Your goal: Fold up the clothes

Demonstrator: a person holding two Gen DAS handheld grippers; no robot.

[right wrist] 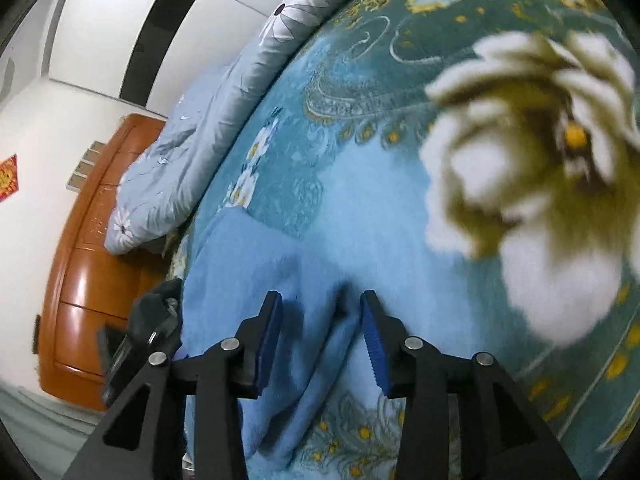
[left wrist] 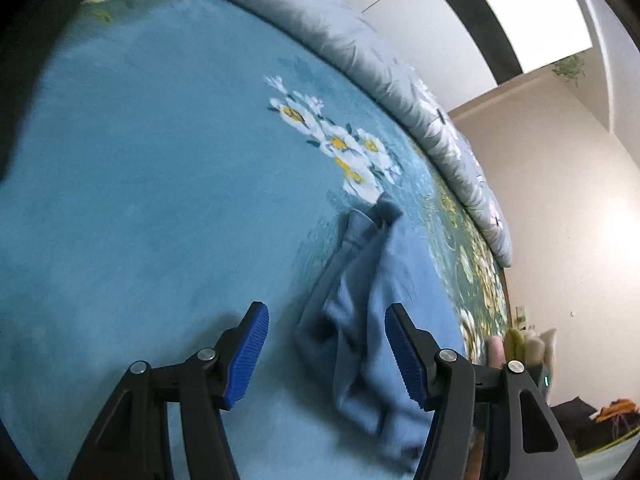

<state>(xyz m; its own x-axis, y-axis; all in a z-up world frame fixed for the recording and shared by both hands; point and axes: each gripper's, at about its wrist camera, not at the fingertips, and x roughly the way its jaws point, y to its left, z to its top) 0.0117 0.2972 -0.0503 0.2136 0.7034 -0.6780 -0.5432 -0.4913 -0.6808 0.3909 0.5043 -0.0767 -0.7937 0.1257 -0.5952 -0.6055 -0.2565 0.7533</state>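
A light blue garment [left wrist: 372,280] lies crumpled on the teal flowered bedspread [left wrist: 140,200]. Its ribbed cuff or collar end points toward the white daisies. My left gripper [left wrist: 326,314] hovers over it, jaws wide apart, with the cloth under the right finger [left wrist: 404,356] and nothing pinched. In the right wrist view the same garment [right wrist: 240,260] spreads flat with a raised fold running between the fingers. My right gripper [right wrist: 321,300] stands partly open over that fold, and the pads do not press on it. A dark device [right wrist: 140,332], apparently the left gripper, shows at the garment's left edge.
A rolled grey floral quilt [left wrist: 400,92] lies along the far side of the bed, also the quilt [right wrist: 192,152] in the right wrist view. A brown wooden cabinet [right wrist: 92,272] stands past the bed's end by white walls. Dark items lie on the floor [left wrist: 588,412].
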